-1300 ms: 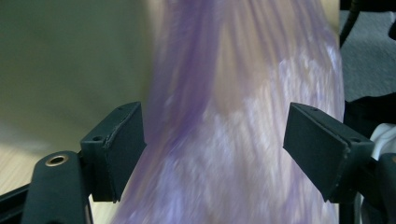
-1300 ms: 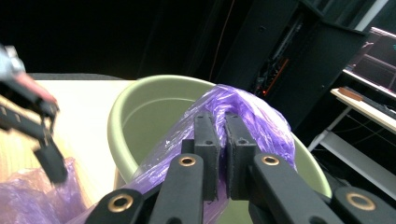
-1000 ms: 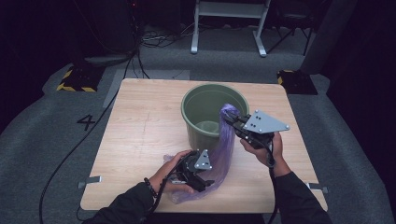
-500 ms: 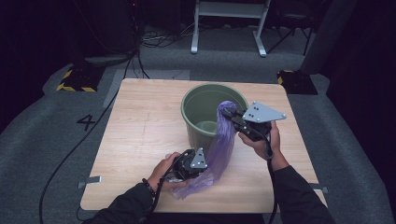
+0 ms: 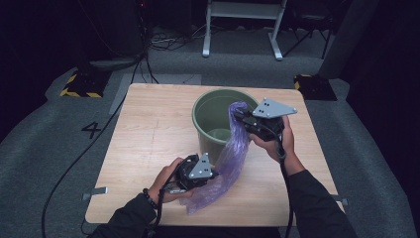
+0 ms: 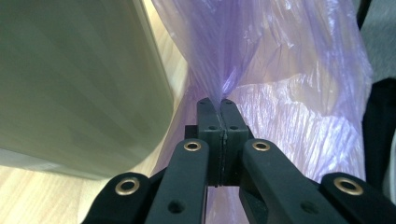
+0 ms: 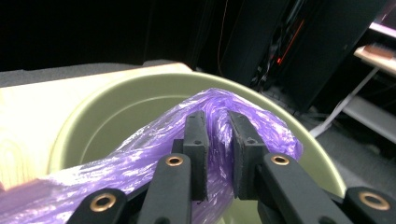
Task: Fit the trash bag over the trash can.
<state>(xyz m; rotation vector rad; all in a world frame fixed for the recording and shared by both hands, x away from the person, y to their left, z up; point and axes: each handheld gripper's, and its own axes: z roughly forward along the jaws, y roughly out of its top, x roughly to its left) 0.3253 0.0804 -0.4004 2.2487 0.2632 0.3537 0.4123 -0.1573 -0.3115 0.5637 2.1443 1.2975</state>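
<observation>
Work in hand: lining the round green plastic bin (image 5: 218, 121) with the thin crinkled purple plastic bag (image 5: 229, 161).
Left gripper (image 6: 221, 103): jaws pressed fully together, pinching a gathered fold of the bag film; in the high view it sits at the near end of the bag (image 5: 198, 168), low beside the bin's outer wall.
Right gripper (image 7: 213, 122): its jaws have just been opening; they stand slightly apart with a bunched ridge of film between them. The pads look to be easing off rather than pressing hard, so the grip appears loose.
Bag position: one end is bunched between the right fingers (image 7: 195, 140) just above the bin's near rim (image 7: 299, 135); the rest slopes down outside the bin wall to the left fingers (image 6: 208, 112) and a loose tail lies on the pale wooden table (image 5: 148, 129) just past them.
Bin: upright, open, its inside bare of liner as far as I can see.
Done so far: bag lifted, both ends taken up, one end brought to the rim.
Left to do: by my reading, nearly everything: find and spread the bag's mouth, push the body inside, fold the edge over the rim all round.
Progress: early.
</observation>
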